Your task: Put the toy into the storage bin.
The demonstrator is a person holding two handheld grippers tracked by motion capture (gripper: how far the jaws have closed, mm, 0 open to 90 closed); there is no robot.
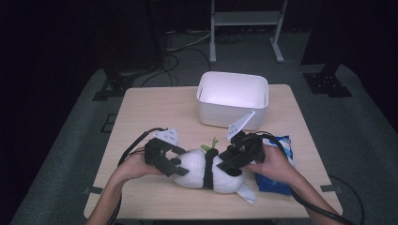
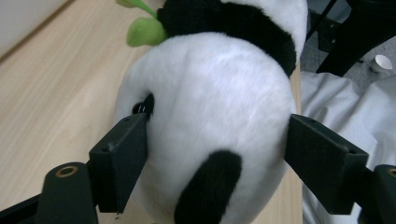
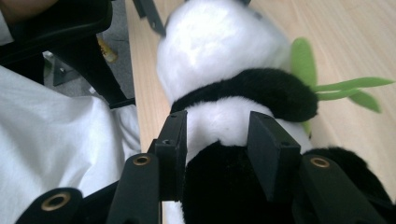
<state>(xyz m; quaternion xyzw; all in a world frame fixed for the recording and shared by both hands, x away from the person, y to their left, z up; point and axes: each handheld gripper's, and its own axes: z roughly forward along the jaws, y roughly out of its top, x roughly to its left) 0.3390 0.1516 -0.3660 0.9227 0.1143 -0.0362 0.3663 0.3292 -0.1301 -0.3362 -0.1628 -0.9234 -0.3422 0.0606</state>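
A: Dark room, grey floor, one pale wooden counter point(image 1: 141, 112) lit from above. Landmark was the white bin point(image 1: 232, 99) at the far side of the counter; nothing showed inside it.

B: And the toy?

A: Plush panda point(image 1: 209, 171) lay on its side near the front edge, well short of the bin and a little left of it. Green felt leaves point(image 1: 211, 143) stuck up from its bin-facing side. A blue packet point(image 1: 277, 166) lay just beside it, on the right, partly under the person's right hand.

B: How was it held?

A: From both ends. Left tongs point(image 1: 177, 169) straddled the white rump; in the left gripper view both pads point(image 2: 122, 161) pressed into the fur, so I noted them as clenched on the panda. Right tongs point(image 1: 230, 164) came down over the middle, and in the right gripper view the pads point(image 3: 173, 149) dented the plush by the black band: also grasping the panda.

B: Why two grips?

A: My reading: the body was soft and long, so one grip would let it sag or swing. Two grips spaced apart kept it level. Given the open bin straight ahead, I judged it a lift toward the bin, not yet off the counter.
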